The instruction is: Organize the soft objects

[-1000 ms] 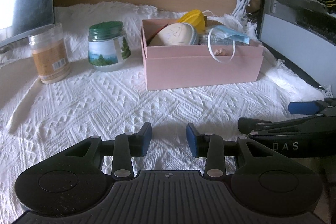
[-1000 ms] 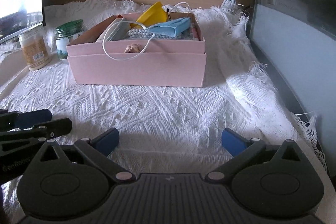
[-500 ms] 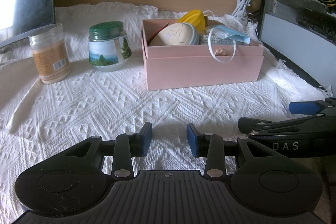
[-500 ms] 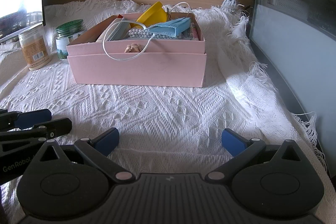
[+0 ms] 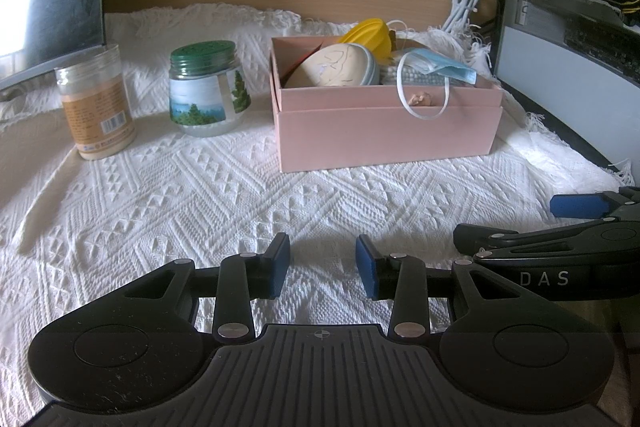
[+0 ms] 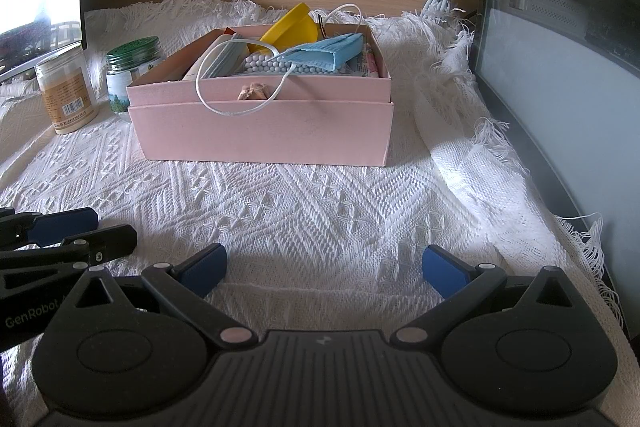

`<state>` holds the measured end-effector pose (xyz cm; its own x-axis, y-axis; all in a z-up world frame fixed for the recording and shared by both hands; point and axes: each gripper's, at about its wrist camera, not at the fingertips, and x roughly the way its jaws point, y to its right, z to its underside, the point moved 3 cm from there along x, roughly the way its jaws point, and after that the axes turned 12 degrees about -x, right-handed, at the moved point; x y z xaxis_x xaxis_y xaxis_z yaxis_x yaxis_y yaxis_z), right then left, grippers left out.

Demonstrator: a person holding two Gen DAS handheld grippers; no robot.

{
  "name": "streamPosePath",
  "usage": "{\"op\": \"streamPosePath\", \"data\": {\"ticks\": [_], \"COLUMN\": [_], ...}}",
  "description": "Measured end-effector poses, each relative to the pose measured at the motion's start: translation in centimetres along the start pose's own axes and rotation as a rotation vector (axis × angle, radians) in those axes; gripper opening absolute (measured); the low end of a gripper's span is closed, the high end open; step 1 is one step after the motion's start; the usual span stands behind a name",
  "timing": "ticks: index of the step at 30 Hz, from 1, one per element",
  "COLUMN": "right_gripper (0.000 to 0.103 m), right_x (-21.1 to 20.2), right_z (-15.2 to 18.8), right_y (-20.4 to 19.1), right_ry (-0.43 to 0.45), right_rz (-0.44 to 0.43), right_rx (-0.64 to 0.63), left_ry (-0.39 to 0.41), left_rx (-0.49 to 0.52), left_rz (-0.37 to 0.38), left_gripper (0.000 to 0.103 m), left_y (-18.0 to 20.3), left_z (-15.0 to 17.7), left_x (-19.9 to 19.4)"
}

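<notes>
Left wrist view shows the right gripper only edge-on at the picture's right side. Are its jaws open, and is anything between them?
Observer: The right gripper stands wide open. Only the white cloth shows between its fingers.
Operator: In the pink box, the blue mask blocks my sight. Is there anything past it?
Observer: Yes. A pink-and-white printed packet lies along the box's right inner wall, beside the mask.
</notes>
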<state>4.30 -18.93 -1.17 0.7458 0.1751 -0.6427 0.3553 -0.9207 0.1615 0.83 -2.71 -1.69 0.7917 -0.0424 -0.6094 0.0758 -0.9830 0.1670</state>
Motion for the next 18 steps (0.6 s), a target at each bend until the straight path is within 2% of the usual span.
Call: {"op": "streamPosePath", "data": {"ticks": [18], "right_gripper": [0.103], "right_x": [-0.01], "right_z": [0.01], "right_y": [0.02], "right_ry": [0.0], "right_rz": [0.0], "right_rx": [0.0], "left_ry": [0.001], "left_rx": [-0.012], "left_rz": [0.001], "left_gripper": [0.041], "left_y": [-0.03], "left_z": [-0.04], "left_x": [-0.04]}}
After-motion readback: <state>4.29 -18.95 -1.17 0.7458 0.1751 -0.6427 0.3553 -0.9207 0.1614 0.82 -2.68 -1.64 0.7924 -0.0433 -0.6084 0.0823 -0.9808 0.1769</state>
